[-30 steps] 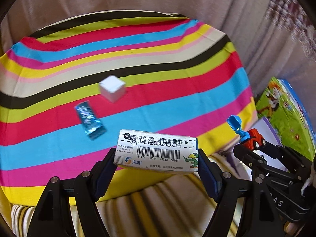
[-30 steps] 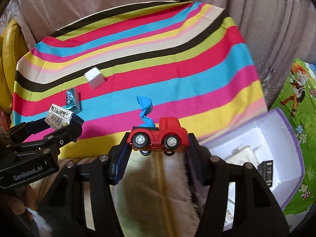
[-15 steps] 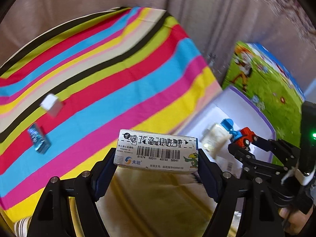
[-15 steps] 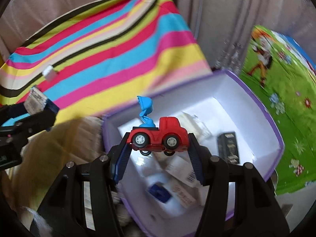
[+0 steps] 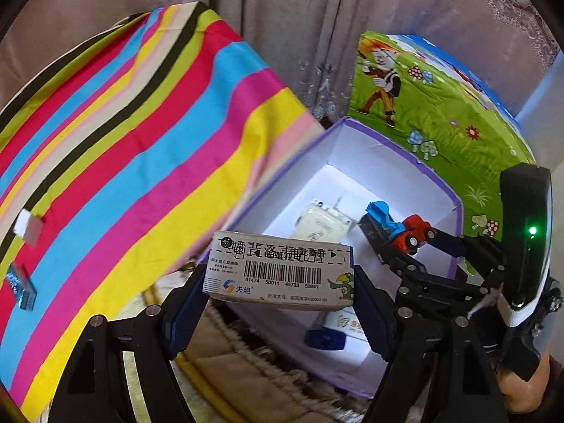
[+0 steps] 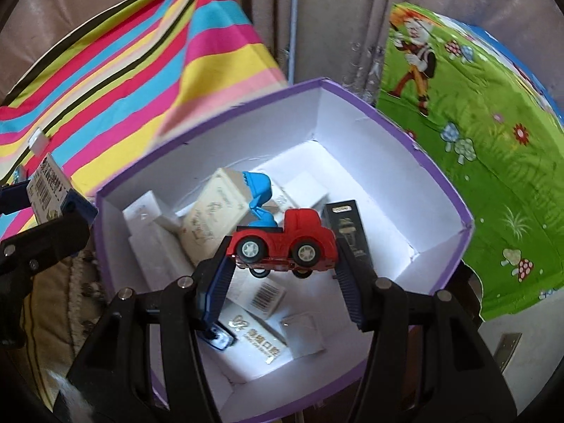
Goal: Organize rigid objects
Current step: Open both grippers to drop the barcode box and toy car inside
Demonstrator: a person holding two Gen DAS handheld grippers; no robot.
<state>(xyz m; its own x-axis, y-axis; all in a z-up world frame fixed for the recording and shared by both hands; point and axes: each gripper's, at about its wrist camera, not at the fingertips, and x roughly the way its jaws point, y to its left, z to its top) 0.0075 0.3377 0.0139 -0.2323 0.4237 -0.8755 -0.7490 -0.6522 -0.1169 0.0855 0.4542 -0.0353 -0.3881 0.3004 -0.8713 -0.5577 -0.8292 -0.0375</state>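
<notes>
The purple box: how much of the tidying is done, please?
Done: several cartons already lie in the purple box. In hand: the right gripper holds a red toy truck above it, and the left gripper holds a barcoded carton. Left: a white cube and a blue packet on the striped cloth.

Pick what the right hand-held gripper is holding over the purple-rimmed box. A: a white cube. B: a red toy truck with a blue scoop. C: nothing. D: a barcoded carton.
B: the right hand-held gripper has its pads pressed on the red toy truck above the purple-rimmed box.
</notes>
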